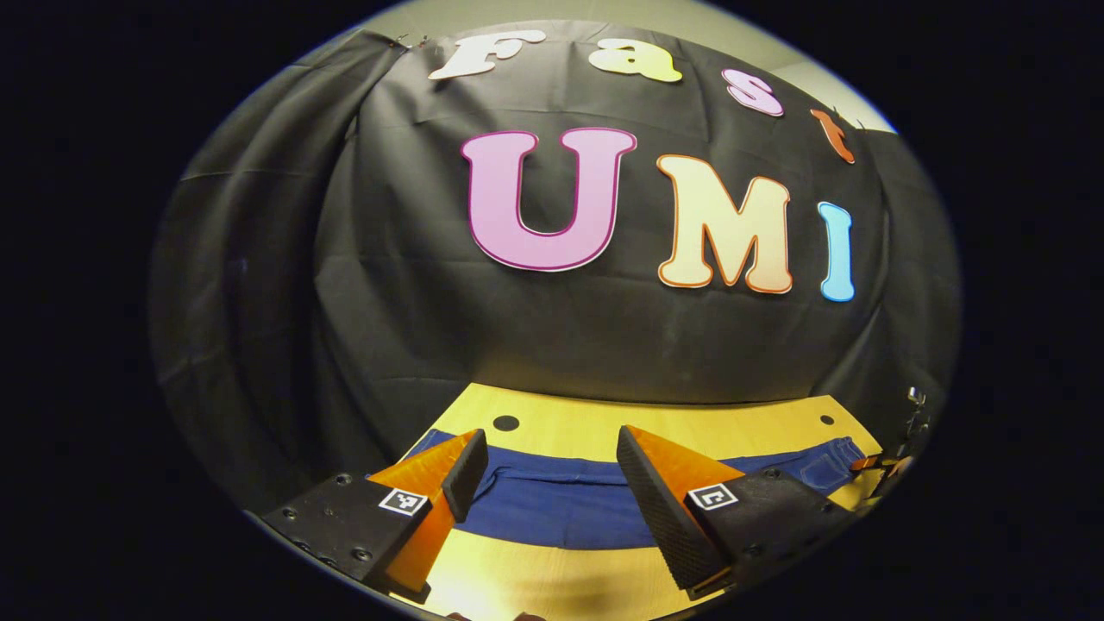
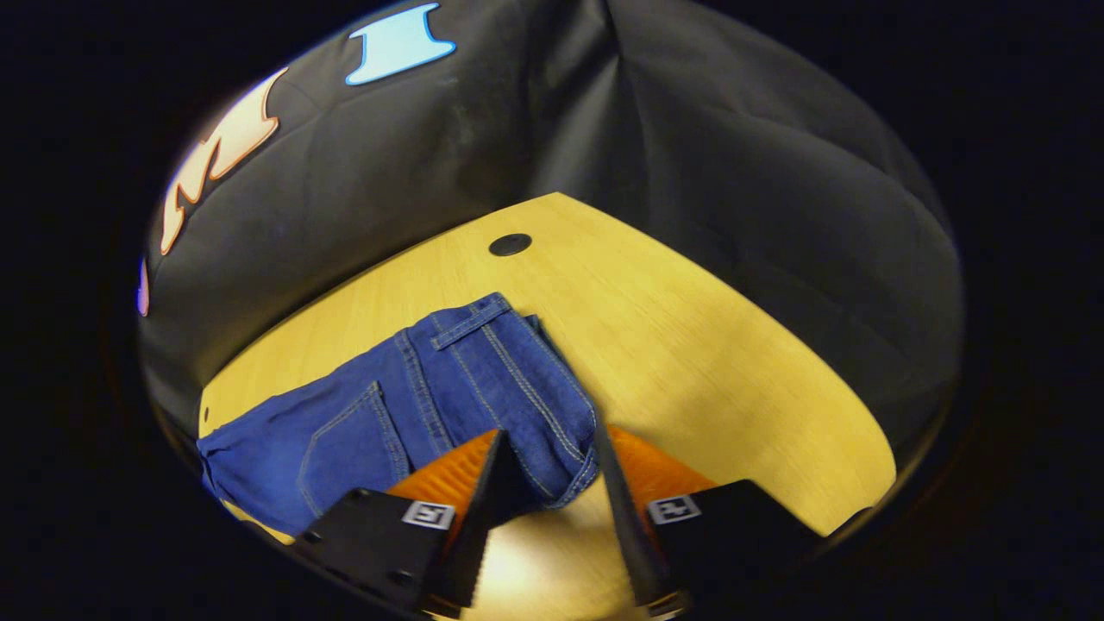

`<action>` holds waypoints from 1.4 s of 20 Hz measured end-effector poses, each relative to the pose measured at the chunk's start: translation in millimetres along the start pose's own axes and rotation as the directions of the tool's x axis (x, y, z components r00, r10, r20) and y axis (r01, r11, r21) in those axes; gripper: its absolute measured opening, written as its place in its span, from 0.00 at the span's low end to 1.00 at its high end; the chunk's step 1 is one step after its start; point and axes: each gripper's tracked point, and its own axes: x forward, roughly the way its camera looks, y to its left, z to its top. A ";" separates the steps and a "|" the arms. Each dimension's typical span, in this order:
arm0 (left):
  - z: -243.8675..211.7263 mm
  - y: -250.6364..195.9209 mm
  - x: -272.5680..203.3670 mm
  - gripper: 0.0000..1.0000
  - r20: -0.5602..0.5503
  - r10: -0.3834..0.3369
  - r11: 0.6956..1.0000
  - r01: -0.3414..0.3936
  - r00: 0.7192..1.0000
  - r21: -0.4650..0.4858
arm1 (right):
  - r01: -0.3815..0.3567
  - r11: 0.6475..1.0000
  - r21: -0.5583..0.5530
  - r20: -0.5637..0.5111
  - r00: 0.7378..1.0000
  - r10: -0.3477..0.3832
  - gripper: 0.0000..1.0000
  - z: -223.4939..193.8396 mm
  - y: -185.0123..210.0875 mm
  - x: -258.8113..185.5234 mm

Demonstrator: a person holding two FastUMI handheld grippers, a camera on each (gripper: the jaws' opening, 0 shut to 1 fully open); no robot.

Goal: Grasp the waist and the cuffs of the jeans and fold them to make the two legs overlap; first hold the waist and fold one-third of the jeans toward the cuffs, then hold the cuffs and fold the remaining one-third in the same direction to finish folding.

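Both tools gape, empty (left (image 1: 552, 492), right (image 2: 552, 492)); jeans (image 2: 431, 405) lie crosswise, waist seemingly toward right.

In the right gripper view I see bare counter (image 2: 690, 345) across the right half of the frame, open for passing. The jeans (image 2: 414, 405) cover the lower left, their waist corner between my fingers (image 2: 487, 483). In the left gripper view the black cloth wall (image 1: 561, 336) closes off the counter's far edge.
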 end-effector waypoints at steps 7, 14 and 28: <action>-9.9 24.9 -17.1 0.95 -0.018 0.036 0.997 -0.037 0.999 -0.068 | 0.037 0.999 0.009 0.030 0.999 -0.037 0.09 17.9 -13.9 -9.7; -17.3 39.3 -19.9 0.94 -0.054 0.026 0.999 -0.028 0.998 -0.031 | 0.159 0.987 0.029 0.072 0.984 -0.160 0.09 32.8 -16.9 -25.6; -46.0 80.4 20.8 0.95 -0.146 -0.087 0.996 0.080 0.986 -0.048 | -0.047 0.978 -0.201 0.403 0.906 0.126 0.09 87.1 32.4 -133.2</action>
